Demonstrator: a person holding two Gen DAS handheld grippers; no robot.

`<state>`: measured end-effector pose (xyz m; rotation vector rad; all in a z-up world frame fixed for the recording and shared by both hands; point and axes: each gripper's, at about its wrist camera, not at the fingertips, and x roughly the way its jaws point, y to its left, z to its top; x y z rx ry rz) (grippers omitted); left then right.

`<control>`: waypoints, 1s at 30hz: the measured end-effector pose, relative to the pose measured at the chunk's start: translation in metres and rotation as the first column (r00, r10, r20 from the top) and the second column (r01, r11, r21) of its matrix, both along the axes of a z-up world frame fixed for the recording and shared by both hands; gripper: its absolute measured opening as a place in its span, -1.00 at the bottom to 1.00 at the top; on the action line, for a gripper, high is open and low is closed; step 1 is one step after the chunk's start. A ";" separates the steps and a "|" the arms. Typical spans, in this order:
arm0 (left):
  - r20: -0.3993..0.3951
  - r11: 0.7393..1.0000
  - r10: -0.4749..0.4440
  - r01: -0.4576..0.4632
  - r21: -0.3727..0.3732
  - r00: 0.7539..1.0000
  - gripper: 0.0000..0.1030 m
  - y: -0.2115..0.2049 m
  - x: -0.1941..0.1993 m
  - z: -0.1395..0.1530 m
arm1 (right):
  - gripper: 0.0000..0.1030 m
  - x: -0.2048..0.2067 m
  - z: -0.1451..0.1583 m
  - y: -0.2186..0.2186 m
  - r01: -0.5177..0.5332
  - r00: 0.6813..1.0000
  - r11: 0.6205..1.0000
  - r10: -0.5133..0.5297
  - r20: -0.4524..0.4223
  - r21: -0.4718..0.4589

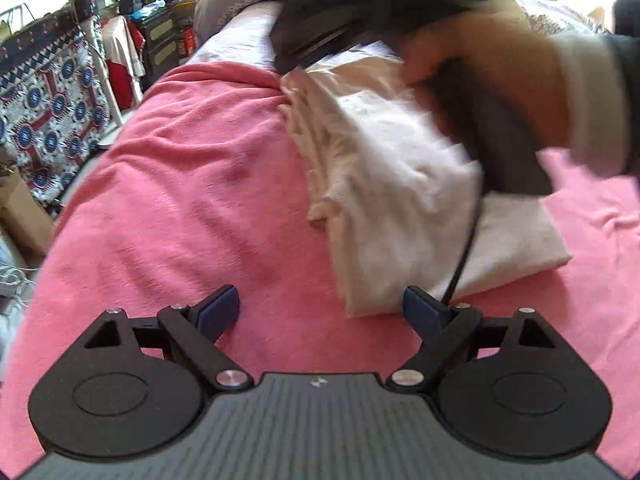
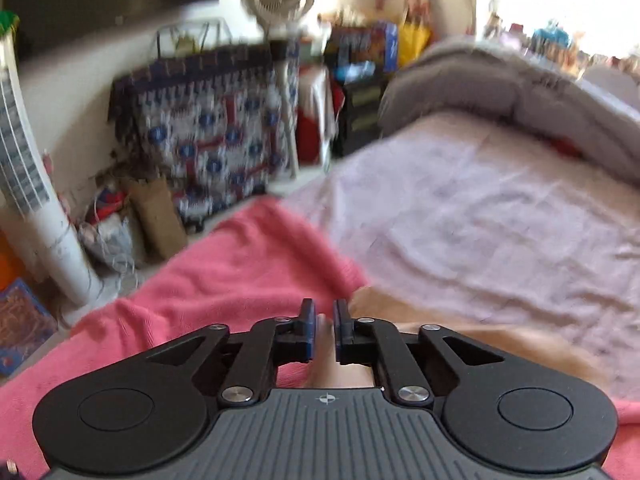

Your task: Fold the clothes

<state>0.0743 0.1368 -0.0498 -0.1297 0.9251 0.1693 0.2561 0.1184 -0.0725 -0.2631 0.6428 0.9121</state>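
The folded white garment (image 1: 400,184) lies on the pink blanket (image 1: 180,184) over the bed. The right hand-held gripper (image 2: 324,330) has its jaws nearly together, with pale cloth showing in the gap; whether the pads pinch it I cannot tell. If they do, pulling away could drag the stack open. The left hand-held gripper (image 1: 320,312) stands wide open and empty beside the garment's near corner. Only the left view shows the whole fold and the person's hand (image 1: 500,80); the right shows the bare sheet (image 2: 480,208).

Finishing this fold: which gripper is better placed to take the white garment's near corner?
Left. The left gripper is open beside the near corner of the white garment; the right gripper sits narrowed at its far edge.
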 end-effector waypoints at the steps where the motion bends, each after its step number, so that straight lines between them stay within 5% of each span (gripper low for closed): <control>1: -0.006 1.000 0.002 -0.002 0.013 1.000 0.77 0.001 -0.003 0.000 | -0.28 0.000 0.007 -0.014 0.026 0.999 0.999 -0.026 0.018 0.022; 2: -0.013 1.000 0.002 -0.001 0.021 1.000 0.77 0.002 -0.005 0.000 | -0.03 0.000 0.014 -0.031 0.061 0.997 0.997 -0.063 0.037 0.045; 3: -0.015 1.000 -0.001 0.001 0.026 1.000 0.77 0.004 -0.006 0.000 | 0.00 0.000 0.016 -0.044 0.092 0.994 0.994 -0.095 0.049 0.058; 6: -0.029 0.999 -0.011 0.012 0.045 1.000 0.77 0.004 -0.007 0.000 | -0.05 -0.002 0.007 -0.055 0.074 0.997 0.997 -0.074 0.032 -0.003; 10: -0.055 0.998 -0.007 0.010 0.057 0.998 0.79 0.003 -0.001 -0.001 | -0.37 0.002 -0.039 -0.008 -0.042 0.998 0.985 0.049 0.037 -0.167; 12: -0.066 0.998 -0.007 0.011 0.061 0.998 0.79 0.003 0.001 0.000 | -0.37 0.018 -0.051 0.017 -0.019 0.999 0.989 0.023 0.029 -0.145; 15: -0.082 0.997 -0.006 0.012 0.072 0.997 0.79 0.003 0.002 0.004 | -0.30 0.031 -0.027 0.025 -0.012 1.000 0.994 0.010 -0.013 -0.111; 17: -0.094 0.993 -0.010 0.020 0.113 0.996 0.79 0.005 0.000 0.008 | 0.02 0.027 -0.005 0.002 -0.019 1.000 0.999 0.020 0.024 -0.031; 21: -0.075 0.984 0.015 -0.002 0.177 0.997 0.79 0.022 -0.010 0.029 | 0.14 0.014 0.017 -0.065 -0.039 0.999 0.998 0.037 0.036 0.057; 24: -0.031 0.982 0.044 -0.038 0.185 0.999 0.79 0.039 -0.008 0.047 | 0.13 0.000 0.012 -0.111 -0.082 0.996 0.997 0.082 -0.037 0.003; 27: 0.013 0.985 0.039 -0.040 0.169 0.999 0.79 0.044 0.006 0.057 | 0.13 -0.028 -0.012 -0.147 -0.145 0.985 0.976 0.126 -0.120 -0.165; 30: 0.034 0.985 -0.004 -0.002 0.171 0.999 0.79 0.036 0.029 0.057 | 0.14 -0.049 -0.024 -0.182 -0.106 0.988 0.957 0.071 -0.136 -0.269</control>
